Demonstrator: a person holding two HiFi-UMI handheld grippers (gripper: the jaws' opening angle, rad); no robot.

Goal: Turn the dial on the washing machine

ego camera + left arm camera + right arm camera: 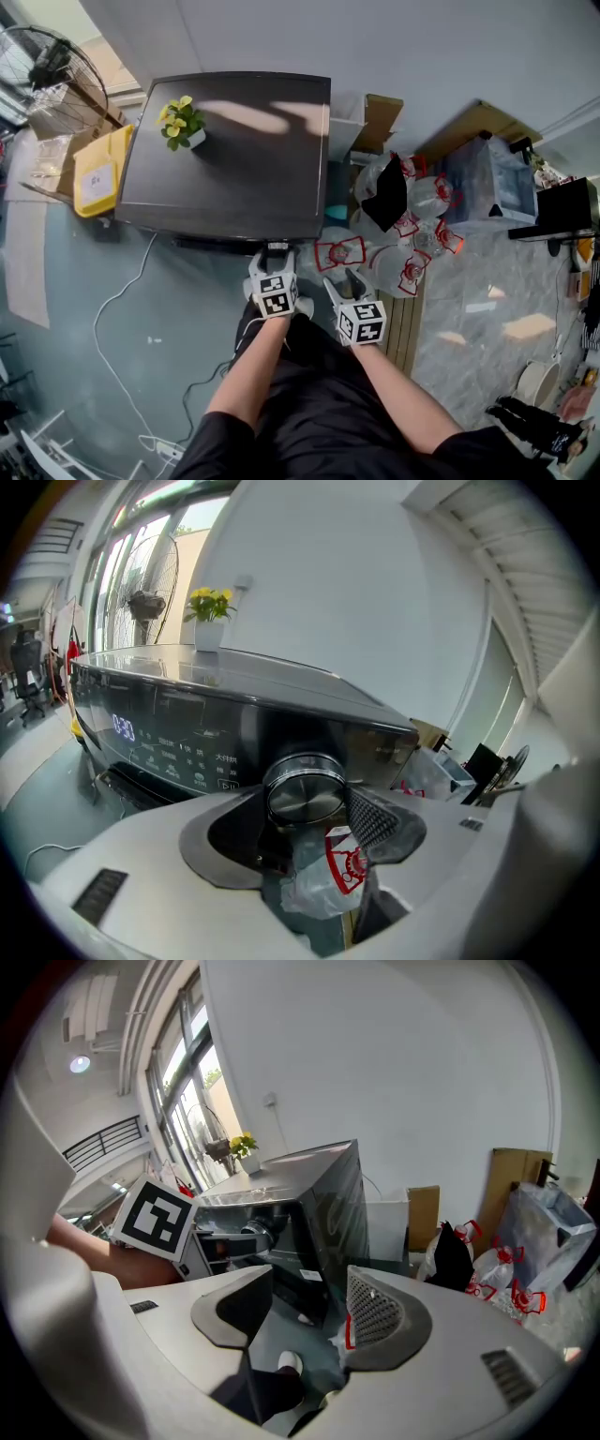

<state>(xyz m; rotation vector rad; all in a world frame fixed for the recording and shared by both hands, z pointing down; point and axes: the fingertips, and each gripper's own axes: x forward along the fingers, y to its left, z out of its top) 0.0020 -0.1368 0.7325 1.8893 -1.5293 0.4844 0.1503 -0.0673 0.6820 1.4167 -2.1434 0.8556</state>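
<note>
In the head view the washing machine (225,159) is seen from above, with a potted plant (181,122) on its lid. The left gripper (272,255) is pressed to the front edge. The panel faces away there, so the dial is hidden. The right gripper (339,286) is held back beside it, judged to be kept clear.

In the left gripper view the dial (305,794), at the panel's right end, is clamped between the pads, presumably so that a wrist roll turns it. The panel's markings cannot be read.

In the right gripper view the jaws stand apart with nothing between them; only floor and a shoe (289,1363) are seen beyond
</note>
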